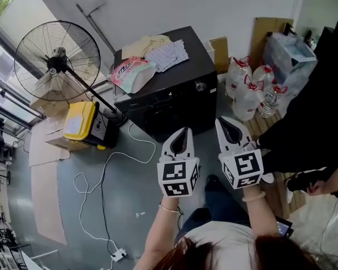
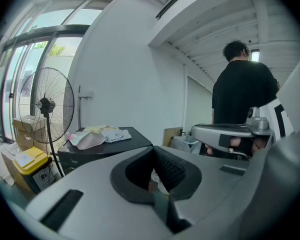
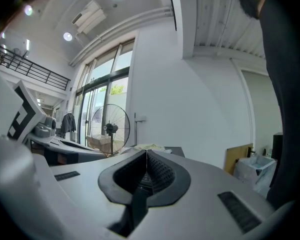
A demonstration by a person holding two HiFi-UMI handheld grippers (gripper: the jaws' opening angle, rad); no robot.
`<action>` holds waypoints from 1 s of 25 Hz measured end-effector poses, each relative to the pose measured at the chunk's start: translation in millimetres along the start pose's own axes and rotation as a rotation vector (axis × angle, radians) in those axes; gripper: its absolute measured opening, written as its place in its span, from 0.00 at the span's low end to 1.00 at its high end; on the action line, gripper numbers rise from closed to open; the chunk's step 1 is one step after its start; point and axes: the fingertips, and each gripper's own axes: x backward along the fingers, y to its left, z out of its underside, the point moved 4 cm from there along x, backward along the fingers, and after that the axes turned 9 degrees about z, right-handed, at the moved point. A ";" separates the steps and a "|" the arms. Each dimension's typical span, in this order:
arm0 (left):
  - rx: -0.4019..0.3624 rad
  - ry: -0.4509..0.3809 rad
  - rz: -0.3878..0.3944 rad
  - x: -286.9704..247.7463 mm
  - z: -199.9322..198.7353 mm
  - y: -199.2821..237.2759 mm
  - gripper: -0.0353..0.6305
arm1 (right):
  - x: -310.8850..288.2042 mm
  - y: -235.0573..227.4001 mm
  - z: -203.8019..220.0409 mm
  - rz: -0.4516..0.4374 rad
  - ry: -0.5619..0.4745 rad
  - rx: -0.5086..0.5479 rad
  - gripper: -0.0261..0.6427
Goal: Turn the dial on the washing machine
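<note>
Approach stage, it seems — left gripper (image 1: 185,130) and right gripper (image 1: 225,121), both pressed together and empty, hover short of the washing machine (image 1: 172,103), whose front-right-corner dial (image 1: 200,86) next calls for opened jaws.

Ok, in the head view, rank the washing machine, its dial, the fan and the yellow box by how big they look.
1. washing machine
2. fan: its raised head probably sits nearer the camera, so this is only how it looks
3. yellow box
4. dial, clearly smallest

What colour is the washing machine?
The washing machine is black, its dial silver; the head view shows it best.
</note>
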 end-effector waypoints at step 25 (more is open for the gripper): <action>0.033 0.072 -0.105 -153.5 49.4 114.2 0.07 | -181.5 -51.1 88.9 -0.040 0.130 0.060 0.10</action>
